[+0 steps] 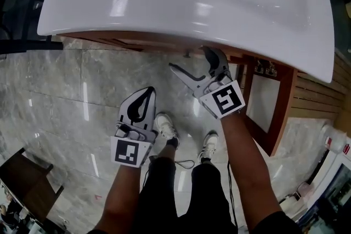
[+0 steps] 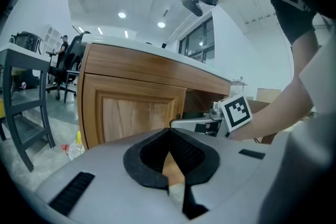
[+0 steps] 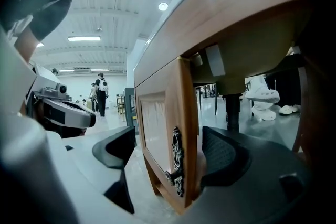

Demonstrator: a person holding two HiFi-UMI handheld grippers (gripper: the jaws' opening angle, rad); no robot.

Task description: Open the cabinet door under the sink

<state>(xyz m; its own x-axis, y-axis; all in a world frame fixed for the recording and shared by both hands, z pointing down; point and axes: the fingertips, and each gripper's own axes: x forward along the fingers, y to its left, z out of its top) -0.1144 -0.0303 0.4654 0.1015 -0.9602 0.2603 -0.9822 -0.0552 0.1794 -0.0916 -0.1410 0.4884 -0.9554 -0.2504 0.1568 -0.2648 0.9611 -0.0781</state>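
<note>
A white sink [image 1: 164, 3] tops a wooden cabinet. The left cabinet door [image 3: 157, 134], a framed panel with an ornate dark handle [image 3: 176, 165], stands slightly out from the cabinet front. My right gripper [image 3: 169, 134] is open and straddles that door's free edge. One pad [image 3: 118, 147] is clear of the front face, and the other pad [image 3: 223, 157] sits close behind the back face. In the head view the right gripper [image 1: 189, 58] reaches under the sink rim. The left gripper [image 1: 147, 91] hangs lower and nearer me, shut on nothing. In its own view its tips [image 2: 169, 131] meet in front of that door [image 2: 131, 113].
A second door [image 1: 263, 98] at the right stands swung wide open. A drain pipe [image 3: 232, 107] shows inside the cabinet. My feet [image 1: 164, 126] stand on marble floor. A desk and chairs [image 2: 21, 92] are off to the left, with a small bottle [image 2: 73, 147] on the floor.
</note>
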